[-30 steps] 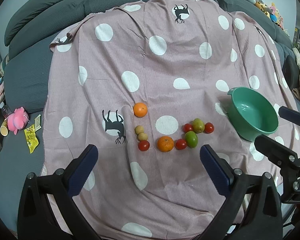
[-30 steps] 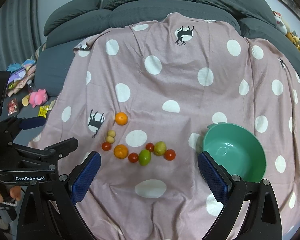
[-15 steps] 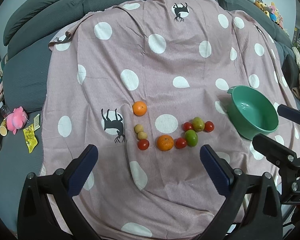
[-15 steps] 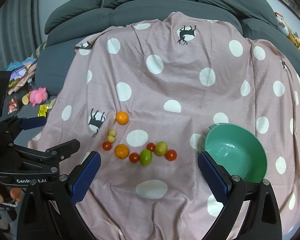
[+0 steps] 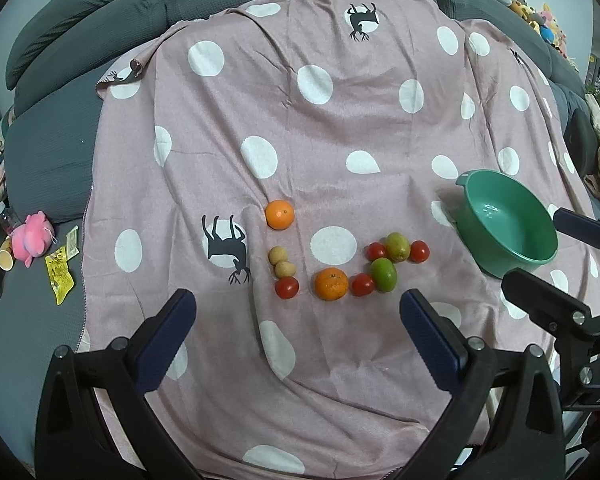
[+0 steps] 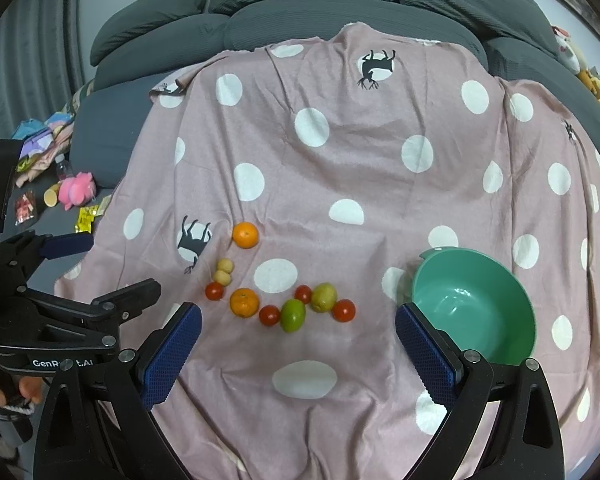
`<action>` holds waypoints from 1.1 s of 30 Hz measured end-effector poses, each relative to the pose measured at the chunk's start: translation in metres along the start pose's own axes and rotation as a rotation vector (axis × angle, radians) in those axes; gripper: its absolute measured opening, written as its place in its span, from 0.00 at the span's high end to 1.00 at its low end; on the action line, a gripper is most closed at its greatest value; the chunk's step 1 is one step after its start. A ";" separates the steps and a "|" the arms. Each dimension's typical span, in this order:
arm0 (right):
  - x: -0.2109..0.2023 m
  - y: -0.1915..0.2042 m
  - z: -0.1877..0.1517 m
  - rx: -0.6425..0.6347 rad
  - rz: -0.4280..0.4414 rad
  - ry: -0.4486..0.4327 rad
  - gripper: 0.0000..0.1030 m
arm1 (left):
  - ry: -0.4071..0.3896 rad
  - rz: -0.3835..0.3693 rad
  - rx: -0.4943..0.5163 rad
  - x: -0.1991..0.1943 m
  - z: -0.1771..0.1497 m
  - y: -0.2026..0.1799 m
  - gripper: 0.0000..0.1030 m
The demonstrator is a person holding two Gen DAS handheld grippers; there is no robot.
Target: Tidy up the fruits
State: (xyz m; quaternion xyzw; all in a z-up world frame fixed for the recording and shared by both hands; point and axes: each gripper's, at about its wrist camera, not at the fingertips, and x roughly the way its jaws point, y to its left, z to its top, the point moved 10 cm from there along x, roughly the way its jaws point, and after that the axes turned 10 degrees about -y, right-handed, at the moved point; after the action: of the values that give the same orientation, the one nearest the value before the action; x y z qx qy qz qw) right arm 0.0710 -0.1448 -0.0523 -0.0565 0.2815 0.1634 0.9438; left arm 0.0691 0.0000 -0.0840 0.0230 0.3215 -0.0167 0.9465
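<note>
Both grippers hang above the near edge of the spotted cloth (image 5: 340, 128), jaws spread wide and holding nothing: the left gripper (image 5: 298, 336) faces the fruit, the right gripper (image 6: 296, 350) sits between fruit and the green bowl (image 6: 516, 300). Nothing lies in the bowl, so the sorting looks unstarted. One orange (image 5: 280, 214) rests apart; below it two small tan fruits (image 5: 281, 261) touch, with a tomato (image 5: 287, 287) beside them. A second orange (image 5: 331, 284), more tomatoes and two green fruits (image 5: 384, 274) cluster nearer the bowl, likely a short carry for the right gripper
</note>
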 end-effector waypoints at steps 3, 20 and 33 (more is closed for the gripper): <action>0.004 0.003 -0.004 0.000 0.004 0.008 0.04 | 0.009 -0.010 -0.007 0.005 -0.004 0.002 0.01; 0.071 -0.001 -0.070 0.138 0.143 0.149 0.08 | 0.107 -0.220 -0.163 0.059 -0.066 0.005 0.03; 0.104 0.003 -0.082 0.181 0.248 0.151 0.24 | 0.186 -0.238 -0.030 0.124 -0.074 -0.017 0.33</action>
State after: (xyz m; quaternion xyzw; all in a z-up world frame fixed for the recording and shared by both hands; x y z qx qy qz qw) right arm 0.1096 -0.1299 -0.1779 0.0519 0.3700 0.2477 0.8939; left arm 0.1212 -0.0152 -0.2187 -0.0280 0.4086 -0.1216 0.9041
